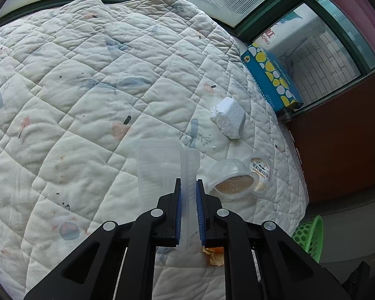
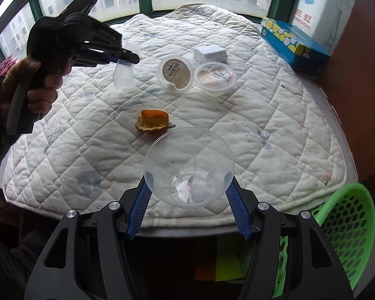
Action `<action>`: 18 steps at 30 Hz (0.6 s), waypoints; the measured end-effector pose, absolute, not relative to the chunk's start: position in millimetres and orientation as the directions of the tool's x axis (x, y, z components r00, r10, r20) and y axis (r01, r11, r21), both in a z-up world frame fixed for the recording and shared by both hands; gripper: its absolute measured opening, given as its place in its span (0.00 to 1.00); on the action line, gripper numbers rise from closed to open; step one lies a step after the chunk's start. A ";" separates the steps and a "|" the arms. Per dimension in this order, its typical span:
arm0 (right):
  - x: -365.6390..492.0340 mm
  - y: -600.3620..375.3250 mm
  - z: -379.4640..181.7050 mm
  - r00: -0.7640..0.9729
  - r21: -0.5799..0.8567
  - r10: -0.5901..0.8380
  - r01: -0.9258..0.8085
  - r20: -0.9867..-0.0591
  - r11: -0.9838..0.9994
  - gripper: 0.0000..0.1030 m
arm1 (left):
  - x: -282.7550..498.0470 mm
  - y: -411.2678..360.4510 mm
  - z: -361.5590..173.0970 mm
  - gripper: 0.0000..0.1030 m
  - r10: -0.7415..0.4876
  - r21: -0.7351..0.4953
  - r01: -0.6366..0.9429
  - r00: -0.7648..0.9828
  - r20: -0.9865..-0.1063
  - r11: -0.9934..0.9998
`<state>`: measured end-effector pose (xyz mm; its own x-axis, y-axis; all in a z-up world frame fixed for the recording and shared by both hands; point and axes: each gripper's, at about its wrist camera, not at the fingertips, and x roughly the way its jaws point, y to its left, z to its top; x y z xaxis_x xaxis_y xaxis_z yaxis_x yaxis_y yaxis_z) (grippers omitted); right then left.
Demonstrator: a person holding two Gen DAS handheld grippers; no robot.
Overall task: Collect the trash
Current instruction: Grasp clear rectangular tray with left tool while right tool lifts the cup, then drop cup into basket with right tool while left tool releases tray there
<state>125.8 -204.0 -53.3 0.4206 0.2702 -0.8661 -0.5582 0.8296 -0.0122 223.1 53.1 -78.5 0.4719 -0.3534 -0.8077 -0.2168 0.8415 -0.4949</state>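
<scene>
1. Nearest to me, my left gripper (image 1: 188, 182) has its jaws clamped on the edge of a clear plastic tray (image 1: 162, 165), the thin wall pinched flat between the blue pads. In the right wrist view the tray hangs off the quilt, below that gripper. I judge it very light and flimsy: it will flex and may slide out of a pinch on one lip, so a hold deeper on the folded rim seems safer.
2. My right gripper (image 2: 188, 177) has its jaws closed around a clear plastic cup (image 2: 188, 167), one pad on each side of the wall near the rim, mouth toward the camera. The cup looks cracked, with a scrap of something in its bottom. I judge it light, brittle and slippery; harder squeezing could split it further.
3. On the quilted mat (image 2: 275, 115) that covers the surface, left to right in the right wrist view: a piece of orange peel (image 2: 152, 121), soft and light, easy to pinch across its width.
4. Two small lidded pudding cups (image 2: 175, 73) lie beside each other; I would take them across the rim, where they are stiffest.
5. A white foam block (image 2: 210, 53) sits behind them: featherlight and crumbly, so a gentle grip on its flat sides.
6. A blue tissue box (image 2: 295, 43) stands at the far right edge.
7. The green basket (image 2: 347, 215) waits below the surface's right edge, likely where the trash goes.
</scene>
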 end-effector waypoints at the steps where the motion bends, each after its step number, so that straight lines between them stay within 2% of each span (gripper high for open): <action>1: 124.0 -210.0 -51.2 0.429 0.002 0.277 -0.540 -0.860 0.842 0.58 | 219.3 52.0 -74.0 0.10 -0.359 -0.500 -0.206 0.478 -0.802 0.841; 8: 106.5 -265.7 -32.9 0.514 0.084 0.287 -0.381 -0.808 0.921 0.58 | 193.0 37.6 -34.3 0.10 -0.397 -0.522 -0.117 0.517 -0.758 0.845; 18: 88.0 -355.9 -14.3 0.621 0.097 0.165 -0.141 -0.766 0.985 0.58 | 175.0 -29.1 24.8 0.10 -0.488 -0.538 0.072 0.533 -0.691 0.840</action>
